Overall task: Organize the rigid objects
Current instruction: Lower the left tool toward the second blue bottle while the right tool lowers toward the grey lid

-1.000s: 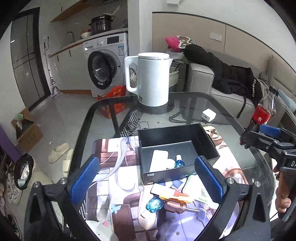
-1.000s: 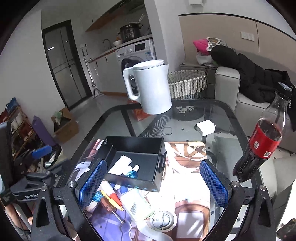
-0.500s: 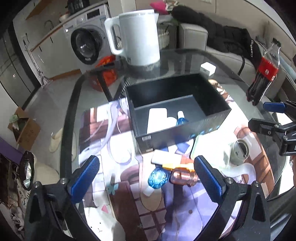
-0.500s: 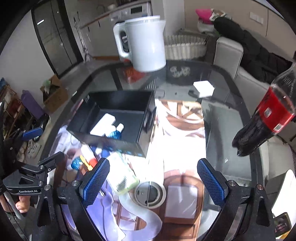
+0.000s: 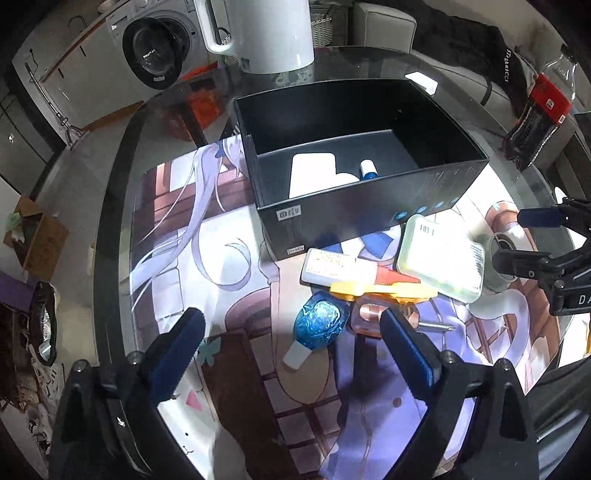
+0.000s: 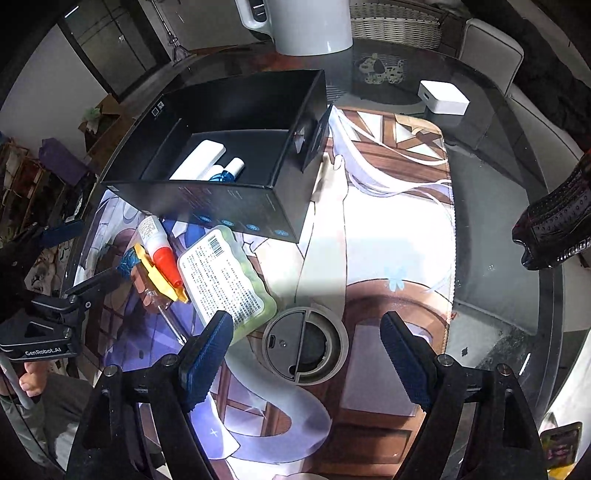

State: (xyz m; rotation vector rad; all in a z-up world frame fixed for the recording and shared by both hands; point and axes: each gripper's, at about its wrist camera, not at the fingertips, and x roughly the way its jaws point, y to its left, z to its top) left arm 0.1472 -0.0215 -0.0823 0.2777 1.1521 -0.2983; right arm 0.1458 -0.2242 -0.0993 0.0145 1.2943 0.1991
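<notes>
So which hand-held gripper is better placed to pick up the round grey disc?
Right. The right hand-held gripper has the round grey disc between its closing jaws, not yet touching it. The left hand-held gripper hangs over the blue bottle.

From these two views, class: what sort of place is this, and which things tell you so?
Most likely a lived-in flat, an open kitchen and living area. A washing machine stands under a counter, a white kettle sits on the glass table, and a sofa lies behind.
</notes>
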